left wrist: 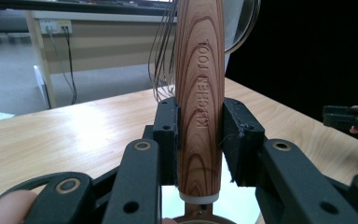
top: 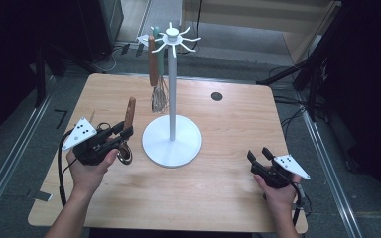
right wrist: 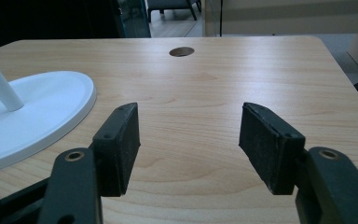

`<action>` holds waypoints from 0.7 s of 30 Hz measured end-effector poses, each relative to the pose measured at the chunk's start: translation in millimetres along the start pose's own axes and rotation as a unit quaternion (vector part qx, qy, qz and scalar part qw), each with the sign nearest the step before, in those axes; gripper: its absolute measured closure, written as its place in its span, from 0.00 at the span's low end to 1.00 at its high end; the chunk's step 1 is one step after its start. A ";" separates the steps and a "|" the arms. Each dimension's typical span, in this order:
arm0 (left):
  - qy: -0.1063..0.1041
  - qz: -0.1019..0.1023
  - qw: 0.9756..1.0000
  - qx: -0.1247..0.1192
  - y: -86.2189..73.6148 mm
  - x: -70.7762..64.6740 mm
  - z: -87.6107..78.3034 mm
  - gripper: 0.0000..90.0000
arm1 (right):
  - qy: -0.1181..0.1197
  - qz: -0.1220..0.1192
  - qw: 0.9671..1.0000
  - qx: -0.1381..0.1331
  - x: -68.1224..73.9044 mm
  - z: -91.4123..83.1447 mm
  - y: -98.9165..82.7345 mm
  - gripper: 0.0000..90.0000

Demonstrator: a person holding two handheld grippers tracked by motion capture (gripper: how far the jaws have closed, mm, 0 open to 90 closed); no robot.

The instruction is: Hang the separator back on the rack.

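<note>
a pale wooden table [top: 213,198] sits in a dim room, dark floor and cables all around it, a stepped platform beyond the far edge.

nearest you, your right gripper [top: 260,155] rests low on the table's right side, jaws spread with nothing between them; in the right gripper view you look straight through the gap to bare wood and the round cable hole [right wrist: 182,52] farther off.

on the other side, your left gripper [top: 124,133] is clamped on the wooden handle [left wrist: 199,93] of a kitchen utensil [top: 128,130]. in the left gripper view both pads press flat on the handle just above its metal collar, so the grip looks square and firm. from the high view the handle stands nearly upright, tilted a little away from you, with the shiny metal working end hanging below your hand, just left of the stand's base.

farther on stands the white hanging stand [top: 171,84], its round base near the table's middle and a ring of hooks at the top. a brown-handled utensil [top: 152,62] and a whisk [top: 159,94] already hang from hooks on the left side.

so two tools appear to be hung and the third is in hand; what looks left is to lift it to a free hook, catch it there, and let go.
</note>
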State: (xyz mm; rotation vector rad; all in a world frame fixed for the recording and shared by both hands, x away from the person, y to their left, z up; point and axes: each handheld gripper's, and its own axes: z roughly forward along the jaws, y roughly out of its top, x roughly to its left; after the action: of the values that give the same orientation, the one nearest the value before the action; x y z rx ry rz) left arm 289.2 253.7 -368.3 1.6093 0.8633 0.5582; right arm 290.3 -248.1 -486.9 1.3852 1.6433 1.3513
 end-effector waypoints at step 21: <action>-0.003 0.010 0.999 -0.044 21.9 -7.1 2.6 0.78 | 0.001 -0.001 1.000 0.000 -0.1 0.0 -0.1 0.44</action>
State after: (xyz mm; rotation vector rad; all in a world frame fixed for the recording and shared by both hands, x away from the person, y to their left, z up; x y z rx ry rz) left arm 291.8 245.2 -346.9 1.5403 0.8088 0.5962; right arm 290.3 -248.1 -487.0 1.3818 1.6459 1.3510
